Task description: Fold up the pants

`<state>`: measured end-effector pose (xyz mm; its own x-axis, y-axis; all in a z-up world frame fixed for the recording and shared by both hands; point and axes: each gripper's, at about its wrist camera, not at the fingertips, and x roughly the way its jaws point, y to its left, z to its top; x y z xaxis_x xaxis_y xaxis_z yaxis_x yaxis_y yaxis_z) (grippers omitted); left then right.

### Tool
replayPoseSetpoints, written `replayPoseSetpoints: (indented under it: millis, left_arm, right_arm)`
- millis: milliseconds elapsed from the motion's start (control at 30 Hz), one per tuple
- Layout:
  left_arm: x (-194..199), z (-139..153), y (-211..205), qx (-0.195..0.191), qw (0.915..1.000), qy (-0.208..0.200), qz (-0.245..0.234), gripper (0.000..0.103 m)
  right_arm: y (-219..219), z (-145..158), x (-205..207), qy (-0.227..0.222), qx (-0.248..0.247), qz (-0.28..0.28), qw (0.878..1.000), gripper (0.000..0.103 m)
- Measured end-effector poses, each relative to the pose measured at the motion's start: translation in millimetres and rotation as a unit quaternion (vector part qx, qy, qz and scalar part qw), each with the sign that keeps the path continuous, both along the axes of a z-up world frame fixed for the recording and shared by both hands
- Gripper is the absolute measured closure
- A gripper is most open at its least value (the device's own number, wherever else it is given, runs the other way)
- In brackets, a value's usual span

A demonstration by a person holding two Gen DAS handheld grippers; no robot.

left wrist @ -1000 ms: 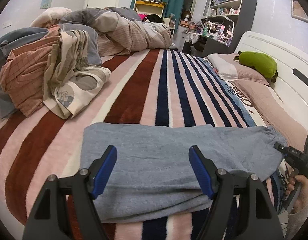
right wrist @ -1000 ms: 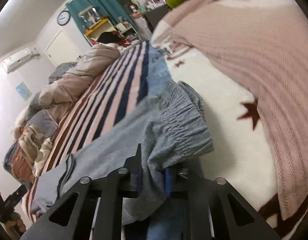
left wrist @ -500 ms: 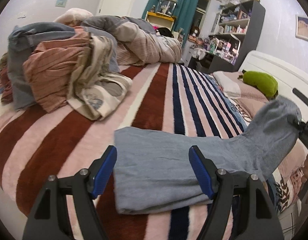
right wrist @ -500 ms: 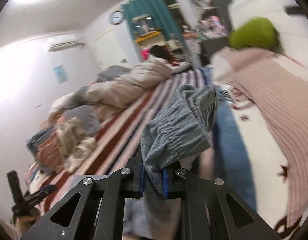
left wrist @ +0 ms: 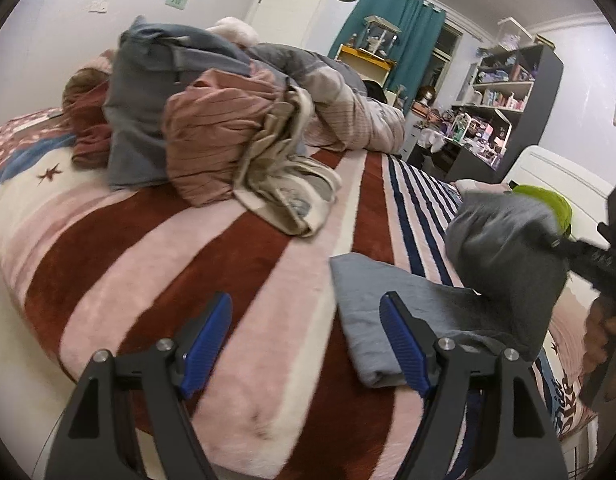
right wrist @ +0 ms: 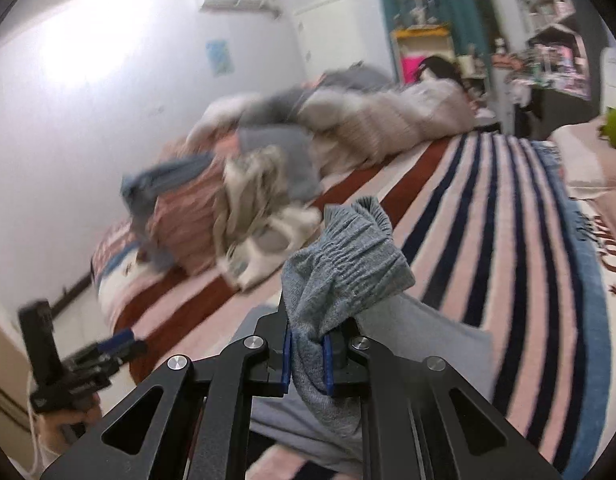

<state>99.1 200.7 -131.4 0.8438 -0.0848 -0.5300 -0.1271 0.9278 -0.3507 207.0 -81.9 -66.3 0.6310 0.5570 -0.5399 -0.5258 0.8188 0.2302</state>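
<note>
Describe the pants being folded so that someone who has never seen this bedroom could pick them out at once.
Find the striped blanket covering the bed. At its near edge lie the grey pants, their elastic waistband lifted in the right hand-held gripper. Unlike the crumpled clothes pile further back, they are plain grey and lie mostly flat.

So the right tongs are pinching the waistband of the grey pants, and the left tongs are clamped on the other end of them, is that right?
Not quite. The left tongs are open and hold nothing, hovering over the striped blanket, as the left wrist view shows. The right tongs do pinch the gathered waistband of the grey pants.
</note>
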Motion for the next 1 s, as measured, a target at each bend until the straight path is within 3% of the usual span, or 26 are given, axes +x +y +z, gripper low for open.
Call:
replayPoseSetpoints:
  millis: [133, 267, 400, 500, 600, 700, 833, 1000]
  left_arm:
    - [-5.7, -6.2, 11.3, -0.007, 0.9999, 0.003, 0.009, 0.030]
    - [-7.7, -9.1, 19.8, -0.009, 0.9999, 0.006, 0.012, 0.030]
    - [-8.0, -10.5, 20.5, -0.009, 0.9999, 0.007, 0.009, 0.030]
    - [-6.5, -13.2, 18.2, -0.009, 0.9999, 0.011, -0.002, 0.029]
    - [-2.6, -13.7, 11.8, -0.020, 0.9995, 0.010, -0.020, 0.029]
    - [2.1, -10.2, -0.5, -0.034, 0.9983, 0.003, -0.048, 0.029]
    - [14.5, -6.3, -23.0, -0.049, 0.9949, -0.009, -0.088, 0.028]
    - [53.2, -15.0, -52.7, -0.094, 0.9877, -0.002, -0.125, 0.028]
  right_arm:
    - [33.0, -22.5, 7.5, 0.021, -0.023, 0.015, 0.999, 0.097]
    - [55.0, -25.1, 6.1, 0.008, -0.032, 0.028, 0.999, 0.097]
    - [87.5, -43.6, 4.5, 0.033, -0.084, 0.079, 0.993, 0.096]
    - [98.1, -69.7, -1.6, 0.077, -0.113, 0.129, 0.982, 0.088]
    - [100.2, -86.1, -12.0, 0.099, -0.112, 0.166, 0.975, 0.073]
    - [92.5, -78.6, -22.7, 0.087, -0.109, 0.169, 0.976, 0.066]
    - [58.7, -48.9, -35.4, 0.069, -0.069, 0.168, 0.981, 0.056]
    - [-0.4, -21.6, -40.3, 0.015, -0.069, 0.080, 0.994, 0.052]
